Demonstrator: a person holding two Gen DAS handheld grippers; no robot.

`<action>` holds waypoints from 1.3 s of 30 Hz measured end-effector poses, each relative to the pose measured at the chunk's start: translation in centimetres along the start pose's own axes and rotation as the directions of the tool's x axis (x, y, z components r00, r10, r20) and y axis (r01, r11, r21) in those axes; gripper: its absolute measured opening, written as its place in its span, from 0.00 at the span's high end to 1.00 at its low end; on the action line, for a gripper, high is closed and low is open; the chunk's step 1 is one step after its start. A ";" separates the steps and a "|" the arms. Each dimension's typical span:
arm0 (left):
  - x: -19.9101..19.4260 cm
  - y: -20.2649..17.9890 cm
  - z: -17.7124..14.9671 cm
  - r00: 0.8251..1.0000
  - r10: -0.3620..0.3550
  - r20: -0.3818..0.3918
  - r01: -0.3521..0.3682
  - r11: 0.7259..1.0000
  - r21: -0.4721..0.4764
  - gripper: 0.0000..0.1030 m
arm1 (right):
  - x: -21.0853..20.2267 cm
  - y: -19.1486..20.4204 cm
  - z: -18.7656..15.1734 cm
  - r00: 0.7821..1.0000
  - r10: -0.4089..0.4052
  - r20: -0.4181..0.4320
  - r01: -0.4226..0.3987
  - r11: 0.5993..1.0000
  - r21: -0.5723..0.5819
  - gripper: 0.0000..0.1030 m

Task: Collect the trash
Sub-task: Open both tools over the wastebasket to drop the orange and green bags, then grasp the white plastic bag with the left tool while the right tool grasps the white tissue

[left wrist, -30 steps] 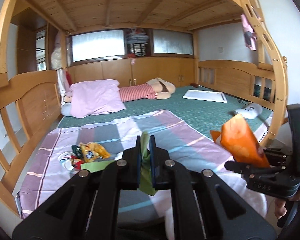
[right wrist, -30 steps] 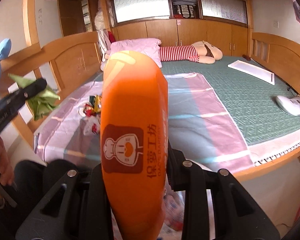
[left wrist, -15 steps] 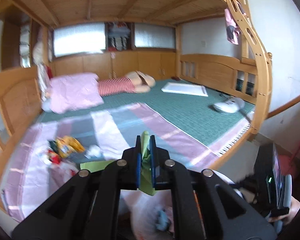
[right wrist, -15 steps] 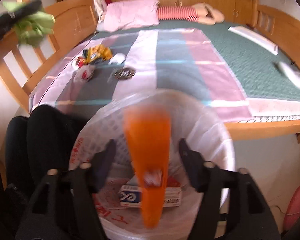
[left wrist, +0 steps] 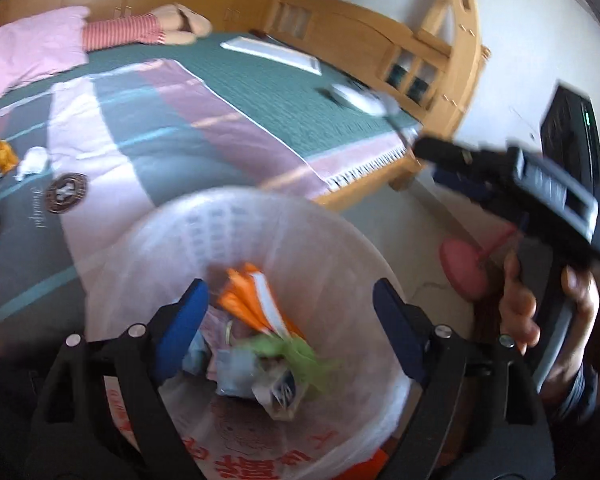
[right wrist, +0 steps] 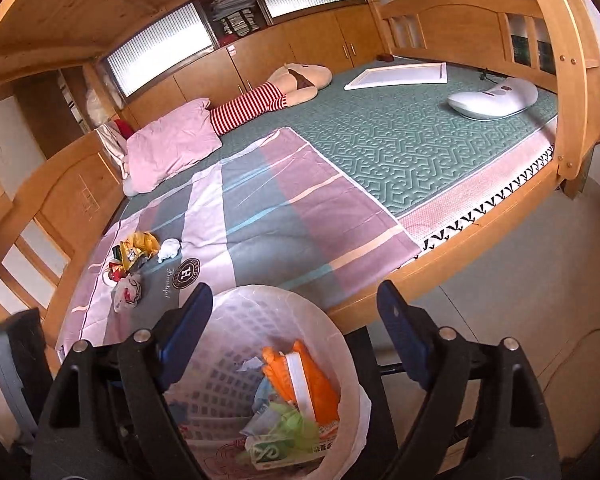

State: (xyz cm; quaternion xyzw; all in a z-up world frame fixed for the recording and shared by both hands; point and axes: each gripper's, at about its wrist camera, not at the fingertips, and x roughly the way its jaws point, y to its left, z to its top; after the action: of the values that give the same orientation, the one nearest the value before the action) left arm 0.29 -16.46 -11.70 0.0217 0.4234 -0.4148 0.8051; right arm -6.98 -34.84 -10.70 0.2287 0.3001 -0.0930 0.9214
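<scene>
Left tongs [left wrist: 290, 306] and right tongs [right wrist: 294, 310] above bin [right wrist: 236, 312], both wide, just opened, nothing between pads. Orange wrapper [right wrist: 300, 380] and green wrapper [left wrist: 300, 354] inside bin. More litter [right wrist: 134, 254] beyond bin, on bed [right wrist: 400, 148].

Both views downward – shared bin [left wrist: 236, 216] [right wrist: 260, 300]

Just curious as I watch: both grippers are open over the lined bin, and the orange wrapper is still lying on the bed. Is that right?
Not quite. The orange wrapper lies inside the bin, beside green trash, as the right wrist view shows. Both the left gripper and right gripper are open.
</scene>
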 end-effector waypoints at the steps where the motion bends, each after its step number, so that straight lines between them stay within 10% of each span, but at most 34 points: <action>1: -0.5 0.7 0.2 0.999 0.023 0.025 -0.022 1.000 -0.020 0.14 | 0.1 0.1 0.0 1.000 0.010 0.001 -0.010 1.000 0.002 0.15; 5: -2.5 5.0 0.7 0.973 0.201 0.113 -0.184 0.973 -0.142 0.09 | -0.6 1.3 0.2 0.998 0.004 0.068 -0.003 1.000 -0.018 0.08; 8: -3.4 10.1 1.3 0.920 0.372 0.123 -0.330 0.904 -0.272 0.08 | -1.0 2.8 0.3 0.989 -0.061 0.138 0.076 0.991 -0.107 0.03; 13: -4.5 21.5 2.3 0.837 0.545 0.041 -0.429 0.703 -0.567 0.08 | -0.3 4.8 -0.1 0.975 -0.114 0.190 0.159 0.957 -0.241 0.03; 19: -4.4 32.7 2.8 0.803 0.593 -0.051 -0.406 0.484 -0.775 0.09 | 2.4 5.1 0.4 0.988 -0.052 0.146 0.088 0.963 -0.253 0.03; 28: 1.9 38.9 2.5 0.878 0.462 -0.125 -0.399 0.561 -0.725 0.37 | 11.6 10.8 4.1 0.999 0.036 -0.023 -0.042 0.951 -0.306 0.03; 34: 3.9 37.3 4.4 0.880 0.455 -0.134 -0.437 0.670 -0.599 0.65 | 22.1 19.2 6.2 0.982 0.083 -0.171 -0.146 0.905 -0.400 0.03; 39: 3.7 37.1 4.7 0.879 0.458 -0.129 -0.436 0.665 -0.606 0.71 | 32.4 26.6 5.9 0.956 0.027 -0.292 -0.168 0.866 -0.472 0.03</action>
State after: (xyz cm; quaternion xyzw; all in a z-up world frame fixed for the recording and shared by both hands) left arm 29.97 3.62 -23.07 -0.1475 0.5031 -0.0428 0.8505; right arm 30.24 -15.44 -16.11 0.0127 0.4271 0.0661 0.9017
